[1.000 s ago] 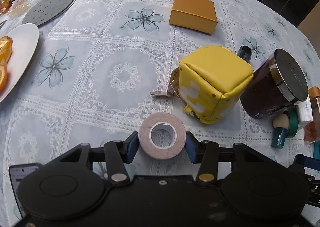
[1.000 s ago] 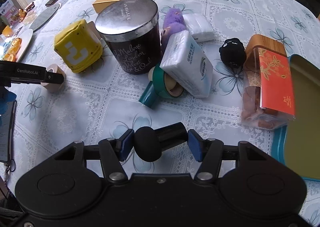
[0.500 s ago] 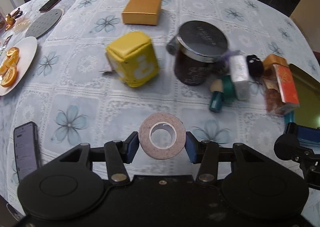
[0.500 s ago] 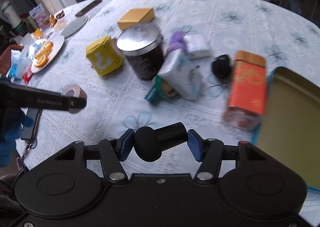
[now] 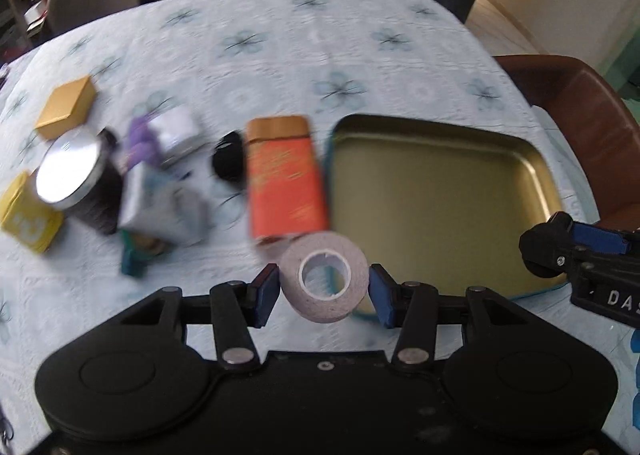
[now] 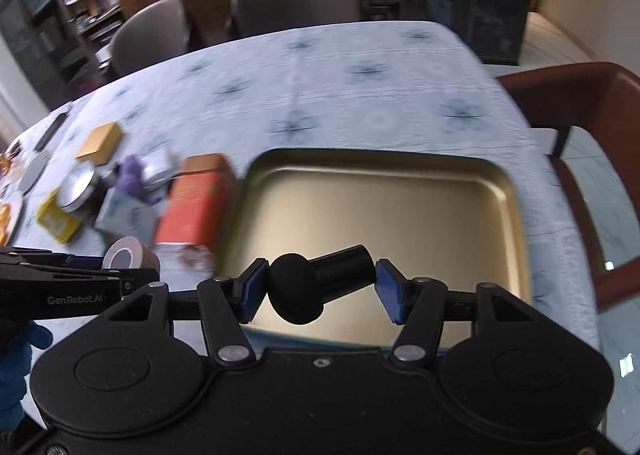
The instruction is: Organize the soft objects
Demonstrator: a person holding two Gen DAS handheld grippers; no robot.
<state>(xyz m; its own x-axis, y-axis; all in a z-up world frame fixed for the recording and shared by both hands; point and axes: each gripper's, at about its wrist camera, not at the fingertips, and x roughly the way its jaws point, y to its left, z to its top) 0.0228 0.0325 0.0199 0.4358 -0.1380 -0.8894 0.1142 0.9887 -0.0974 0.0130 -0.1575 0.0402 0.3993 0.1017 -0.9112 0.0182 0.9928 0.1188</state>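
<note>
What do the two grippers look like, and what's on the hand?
Both grippers, left and right, are matte black with round housings, silver rivets and ribbed blue pads. The left's side reads "GenRobot.AI". A blue glove covers the left hand.

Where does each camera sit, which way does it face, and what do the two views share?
Left wrist: on the left hand-held gripper, looking down past its tape roll at the table; the right hand-held gripper shows at right.
Right wrist: on the right hand-held gripper, which holds a black microphone; a blue glove shows.
Shared: gold tray, orange tin.
</note>
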